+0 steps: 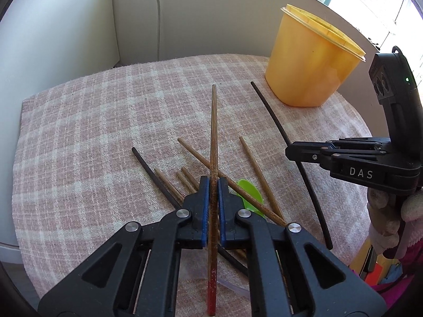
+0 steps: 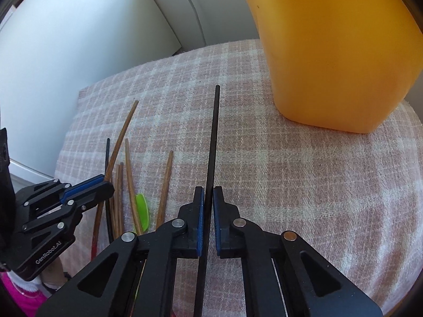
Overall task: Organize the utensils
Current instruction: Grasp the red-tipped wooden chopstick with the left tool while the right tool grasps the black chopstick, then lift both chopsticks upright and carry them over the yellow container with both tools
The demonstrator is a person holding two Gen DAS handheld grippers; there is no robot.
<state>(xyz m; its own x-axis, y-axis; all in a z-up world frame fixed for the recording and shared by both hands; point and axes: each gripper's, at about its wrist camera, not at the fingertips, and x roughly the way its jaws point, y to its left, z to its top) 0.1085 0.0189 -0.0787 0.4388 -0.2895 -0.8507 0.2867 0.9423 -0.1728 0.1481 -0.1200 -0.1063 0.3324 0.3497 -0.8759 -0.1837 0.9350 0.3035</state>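
Gripping items, two entries. Left hand-held gripper [image 1: 213, 185]: blue pads closed on a brown chopstick [image 1: 213, 121] with a red-painted end, its tip raised over the cloth. Right hand-held gripper [image 2: 208, 192]: pads closed on a black chopstick [image 2: 213, 137], tip pointing toward the yellow container [image 2: 330, 52].

Loose stock: several brown chopsticks [image 1: 197, 155] and another black chopstick [image 1: 148, 170] lie crossed on the checked cloth [image 1: 92, 132] covering the worktop, with a green plastic utensil [image 1: 251, 192] among them; its shape is mostly hidden under a chopstick and the left jaws.

View differences: the left wrist view shows the container's rim and open top; the right wrist view cuts the top off, showing only its wall and base. The near ends of the pile are covered by the gripper bodies in both views. A gloved hand [image 1: 388, 211] shows only at the left view's right edge.
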